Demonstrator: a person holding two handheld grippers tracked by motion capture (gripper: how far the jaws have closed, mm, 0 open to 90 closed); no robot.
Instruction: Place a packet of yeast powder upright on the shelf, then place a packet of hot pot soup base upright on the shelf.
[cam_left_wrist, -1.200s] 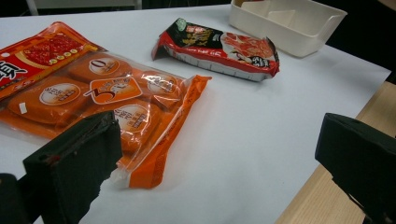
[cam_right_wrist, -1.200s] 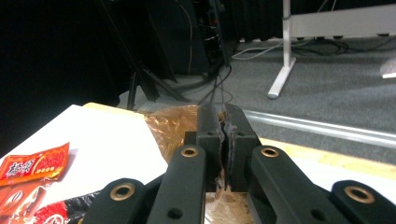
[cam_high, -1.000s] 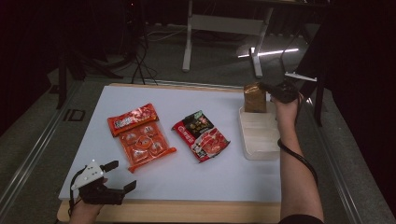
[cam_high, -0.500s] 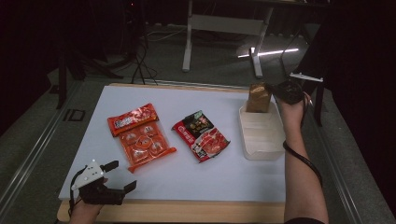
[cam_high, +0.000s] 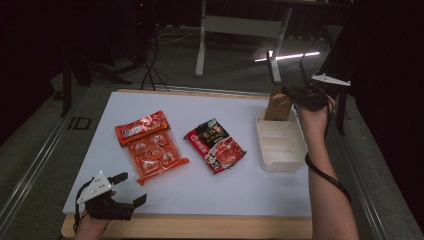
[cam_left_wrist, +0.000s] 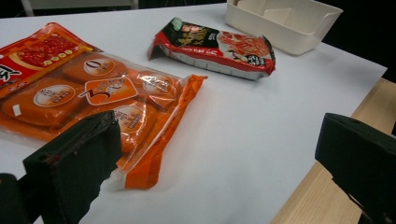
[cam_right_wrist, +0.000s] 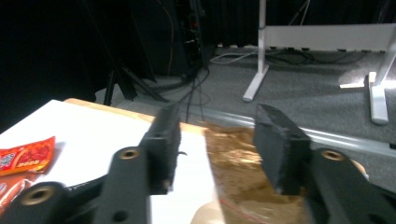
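- The left gripper (cam_high: 131, 189) rests at the near left corner of the table (cam_high: 260, 192), its jaws spread wide with nothing between them.
- Just beyond it lies the orange snack pack (cam_high: 150, 146), flat on the white tabletop; the left gripper view shows its near corner (cam_left_wrist: 140, 154) just ahead of the left jaw.
- To the right of that, around mid-table, the red and black packet (cam_high: 215, 145) lies flat, apart from the orange one.
- Further right stands the white tray (cam_high: 295, 150), near the table's right edge.
- The brown bag (cam_high: 278, 105) stands upright in the tray's far end.
- The right gripper (cam_high: 295, 93) hovers at the bag's top, far right. Its jaws have just been opening; they stand about half apart, with the bag (cam_right_wrist: 238, 168) below and between them, the pads off it.
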